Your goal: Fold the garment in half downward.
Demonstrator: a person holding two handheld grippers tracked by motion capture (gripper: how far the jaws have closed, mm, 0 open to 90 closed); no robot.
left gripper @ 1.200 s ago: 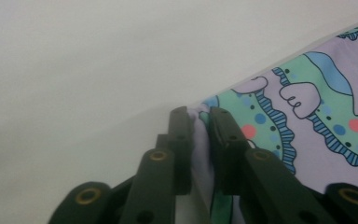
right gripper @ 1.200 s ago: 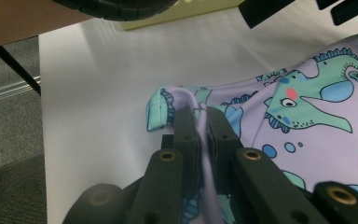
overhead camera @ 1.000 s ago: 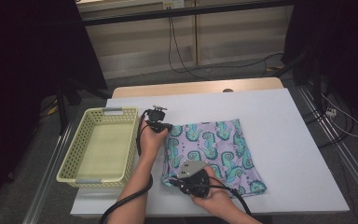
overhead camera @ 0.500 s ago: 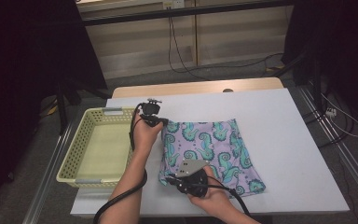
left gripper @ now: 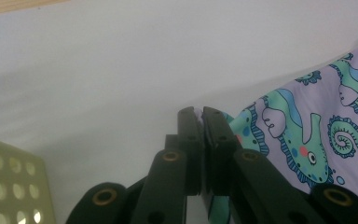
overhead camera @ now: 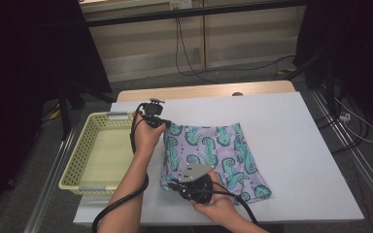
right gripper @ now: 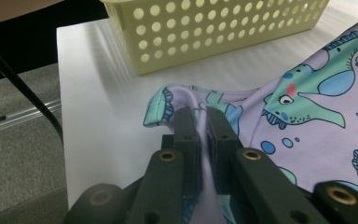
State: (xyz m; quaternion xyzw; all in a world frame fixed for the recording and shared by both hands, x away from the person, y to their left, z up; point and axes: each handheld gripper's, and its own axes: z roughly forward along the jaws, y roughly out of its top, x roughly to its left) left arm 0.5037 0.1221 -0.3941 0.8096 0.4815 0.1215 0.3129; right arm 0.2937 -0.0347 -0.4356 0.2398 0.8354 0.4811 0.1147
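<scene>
Cloth (overhead camera: 209,153) lies flat lengthwise toward the person — both corners jaw-pinched

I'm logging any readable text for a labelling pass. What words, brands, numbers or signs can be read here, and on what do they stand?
None can be read.
The seahorse-print cloth bears pictures, no lettering.
The yellow basket shows a pale tab on each end rim, too small to tell if anything is written there.
The left gripper and right gripper carry no visible markings.
</scene>
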